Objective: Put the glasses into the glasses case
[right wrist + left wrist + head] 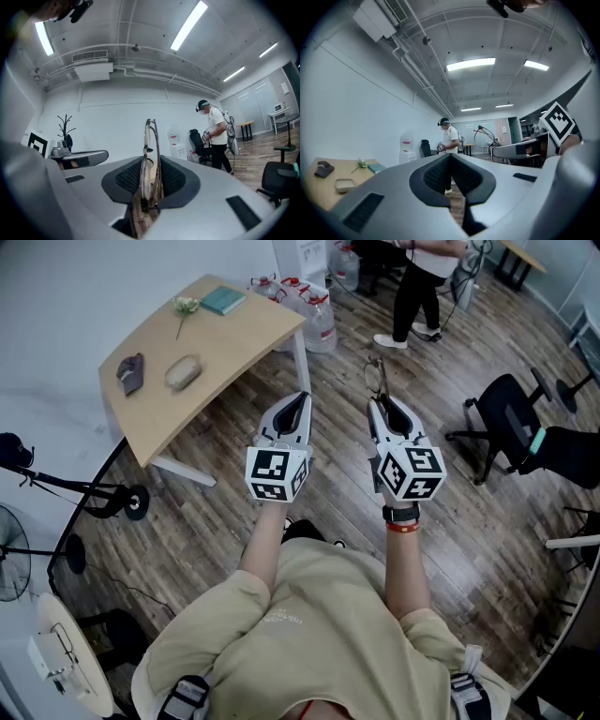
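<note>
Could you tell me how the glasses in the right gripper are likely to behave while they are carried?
The glasses look thin-framed, so they are probably light but fragile. Clamped folded in the right gripper and rising well above it, they may pivot or slip if bumped.

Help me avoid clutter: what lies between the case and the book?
A flower, nearer the book than the case; the head view shows it.
</note>
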{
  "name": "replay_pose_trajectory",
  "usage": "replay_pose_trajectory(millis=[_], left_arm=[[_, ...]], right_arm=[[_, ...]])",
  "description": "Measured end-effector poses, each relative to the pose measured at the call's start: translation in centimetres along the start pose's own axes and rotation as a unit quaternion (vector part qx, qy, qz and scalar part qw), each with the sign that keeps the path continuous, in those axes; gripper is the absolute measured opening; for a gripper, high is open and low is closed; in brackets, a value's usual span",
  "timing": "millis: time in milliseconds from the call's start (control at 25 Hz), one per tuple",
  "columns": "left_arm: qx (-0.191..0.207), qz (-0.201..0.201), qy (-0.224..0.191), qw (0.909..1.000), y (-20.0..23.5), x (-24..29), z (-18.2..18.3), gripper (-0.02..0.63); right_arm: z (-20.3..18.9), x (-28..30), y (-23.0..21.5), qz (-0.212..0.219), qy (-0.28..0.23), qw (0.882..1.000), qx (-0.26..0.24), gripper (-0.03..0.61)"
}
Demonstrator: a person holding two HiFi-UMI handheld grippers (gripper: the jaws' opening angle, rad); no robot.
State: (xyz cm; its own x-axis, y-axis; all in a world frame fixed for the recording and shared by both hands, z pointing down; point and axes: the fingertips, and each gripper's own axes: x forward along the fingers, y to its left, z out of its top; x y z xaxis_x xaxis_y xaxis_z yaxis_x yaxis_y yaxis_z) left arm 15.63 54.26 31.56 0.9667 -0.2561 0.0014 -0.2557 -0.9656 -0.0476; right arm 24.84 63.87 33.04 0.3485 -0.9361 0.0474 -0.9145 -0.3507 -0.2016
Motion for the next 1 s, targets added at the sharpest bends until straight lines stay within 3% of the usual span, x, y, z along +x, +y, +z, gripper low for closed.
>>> replay_pose_trajectory(millis=[200,400,520,800,1000], left_arm=[[-0.010,0.029,0.010,0.9995,1.6,-1.5,-1.1,0.023],[-0.016,0.077,0.024,0.9966,7.1,-2.3,-3.3,0.023],[-0.013,0.105,0.021,0.9942,11.5,-2.5,-3.4,0.023],[-0.023,0.178,0.036,0.9831,24.2,-3.0,-5.0,0.023],[-0.042,0.224,0.032,0.9732,33.5,-4.1,-5.8,0.023]], right_arm=[[-0.9,1.2,1.9,0.025,0.016,1.000,-0.007,0.106],[-3.2,6.7,5.1,0.077,0.042,0.996,0.015,0.111],[-4.1,11.4,8.0,0.117,0.055,0.991,0.039,0.120],[-5.9,23.6,16.2,0.193,0.091,0.976,0.044,0.120],[-7.9,31.2,22.7,0.252,0.130,0.958,0.041,0.120]])
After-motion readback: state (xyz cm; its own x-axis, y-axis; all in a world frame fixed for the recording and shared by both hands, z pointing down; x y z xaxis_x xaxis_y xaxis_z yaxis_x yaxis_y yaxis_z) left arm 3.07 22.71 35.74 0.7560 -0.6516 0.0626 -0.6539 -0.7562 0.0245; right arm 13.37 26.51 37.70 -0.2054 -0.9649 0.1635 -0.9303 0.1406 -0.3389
